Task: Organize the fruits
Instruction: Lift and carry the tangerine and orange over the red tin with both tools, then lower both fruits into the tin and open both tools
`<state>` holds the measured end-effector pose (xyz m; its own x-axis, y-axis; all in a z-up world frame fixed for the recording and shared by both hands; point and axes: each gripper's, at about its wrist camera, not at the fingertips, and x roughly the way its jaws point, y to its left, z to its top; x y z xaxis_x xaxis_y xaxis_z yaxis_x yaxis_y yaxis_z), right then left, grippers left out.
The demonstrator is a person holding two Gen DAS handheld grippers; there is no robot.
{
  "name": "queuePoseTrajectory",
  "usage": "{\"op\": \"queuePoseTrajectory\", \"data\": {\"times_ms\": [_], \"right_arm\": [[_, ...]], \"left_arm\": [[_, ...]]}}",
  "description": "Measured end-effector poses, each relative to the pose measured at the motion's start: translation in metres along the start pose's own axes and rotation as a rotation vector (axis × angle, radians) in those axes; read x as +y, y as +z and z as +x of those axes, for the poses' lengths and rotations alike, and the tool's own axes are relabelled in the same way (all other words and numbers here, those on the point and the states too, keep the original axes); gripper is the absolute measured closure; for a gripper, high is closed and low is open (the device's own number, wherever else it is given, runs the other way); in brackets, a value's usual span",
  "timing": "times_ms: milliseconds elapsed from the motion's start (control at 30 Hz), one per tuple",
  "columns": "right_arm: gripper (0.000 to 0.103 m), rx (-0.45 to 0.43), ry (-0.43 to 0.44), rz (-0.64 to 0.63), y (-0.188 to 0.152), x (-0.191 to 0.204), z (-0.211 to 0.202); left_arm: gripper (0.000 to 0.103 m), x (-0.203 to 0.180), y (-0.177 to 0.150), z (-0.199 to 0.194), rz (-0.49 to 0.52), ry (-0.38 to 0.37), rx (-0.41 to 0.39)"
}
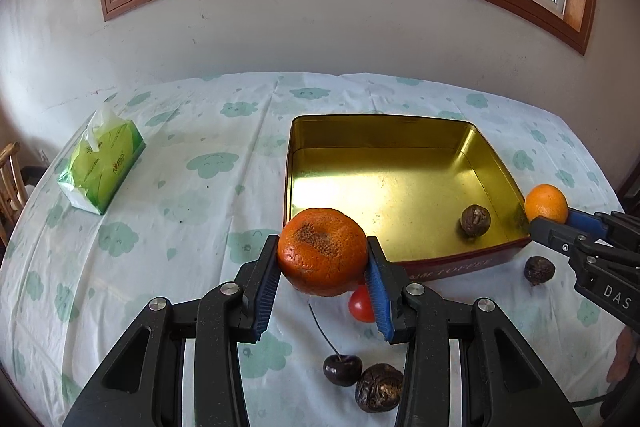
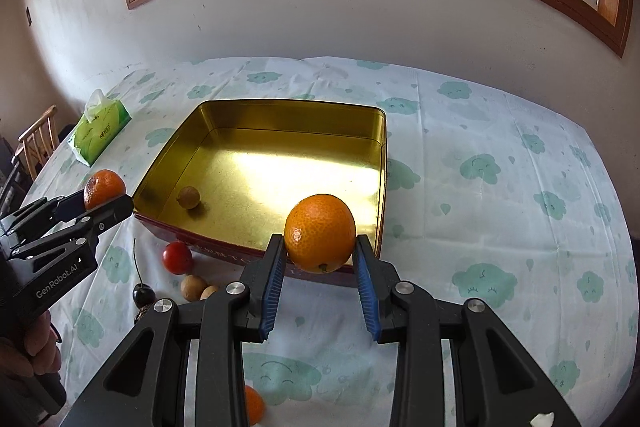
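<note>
Gripping blemished tangerine, left tool pinched on both flanks; gold tin just ahead, slightly right. Clamping smooth orange, right tool narrow on it; tin ahead, slightly left. Below tools: cloud-print table, loose cherry, tomato. Behind: wall, window.

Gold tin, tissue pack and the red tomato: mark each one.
Gold tin [image 2: 256, 171], right wrist view, bare floor.
Tissue pack [image 1: 105, 163], left wrist view, green top face.
Red tomato [image 2: 177, 257], right wrist view, middle of its skin.
</note>
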<state>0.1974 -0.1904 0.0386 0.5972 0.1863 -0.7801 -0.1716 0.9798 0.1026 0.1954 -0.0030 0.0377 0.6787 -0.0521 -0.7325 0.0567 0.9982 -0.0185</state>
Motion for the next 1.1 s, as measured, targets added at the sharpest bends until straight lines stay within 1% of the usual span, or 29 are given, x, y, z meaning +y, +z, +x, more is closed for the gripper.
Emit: {"op": "queuePoseTrajectory", "data": {"times_ms": [267, 500, 767, 1100], "right_arm": [[0.071, 0.043, 0.005, 0.000, 0.012, -0.003, 0.033], [0.071, 0.071, 0.004, -0.015, 0.011, 0.000, 0.051], [0.071, 0.085, -0.003, -0.015, 0.008, 0.000, 0.060], [0.070, 0.091, -0.006, -0.002, 0.005, 0.002, 0.059]], "left_arm": [[0.061, -0.002, 0.011, 0.030, 0.000, -0.002, 0.036], [0.061, -0.006, 0.014, 0.050, 0.009, 0.002, 0.065], [0.061, -0.004, 0.015, 0.063, 0.008, 0.006, 0.081], [0.061, -0.010, 0.012, 0.067, 0.051, 0.019, 0.073]]}}
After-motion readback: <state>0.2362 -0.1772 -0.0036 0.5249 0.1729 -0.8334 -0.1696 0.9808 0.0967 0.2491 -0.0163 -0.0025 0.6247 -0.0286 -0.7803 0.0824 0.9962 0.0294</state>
